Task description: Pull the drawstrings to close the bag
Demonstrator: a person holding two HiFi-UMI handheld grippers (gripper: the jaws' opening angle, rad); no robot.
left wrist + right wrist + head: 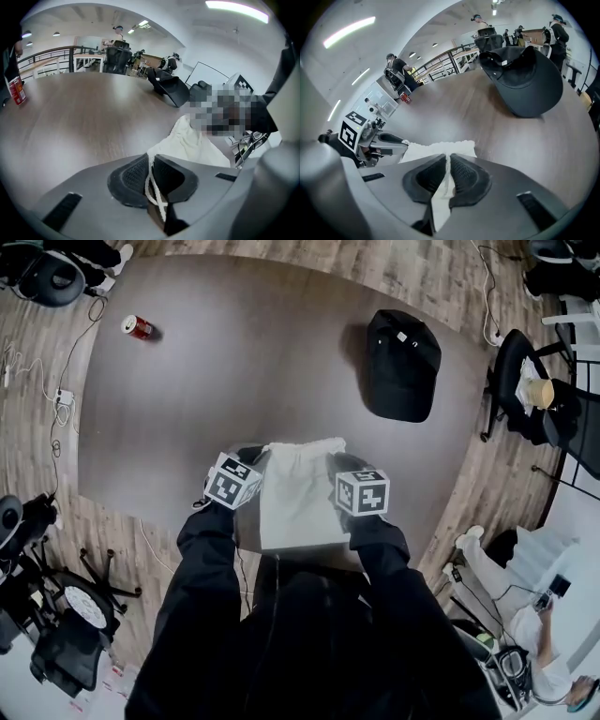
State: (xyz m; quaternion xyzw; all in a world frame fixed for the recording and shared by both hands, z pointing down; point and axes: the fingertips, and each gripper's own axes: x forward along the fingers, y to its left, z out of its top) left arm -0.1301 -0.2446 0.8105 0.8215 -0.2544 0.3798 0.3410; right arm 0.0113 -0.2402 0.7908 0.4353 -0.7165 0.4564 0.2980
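Note:
A white drawstring bag (295, 493) lies flat at the table's near edge, its gathered mouth pointing away from me. My left gripper (251, 457) sits at the bag's upper left corner. In the left gripper view it (151, 171) is shut on a white twisted drawstring (153, 190) that runs up to the bag (192, 143). My right gripper (339, 463) sits at the upper right corner. In the right gripper view it (448, 171) is shut on a white strip (440, 197) from the bag (438, 149); whether it is cord or cloth I cannot tell.
A black cap (401, 364) lies upside down at the far right of the round dark table (234, 381). A red can (138, 327) stands at the far left. Office chairs, cables and a seated person surround the table on the wooden floor.

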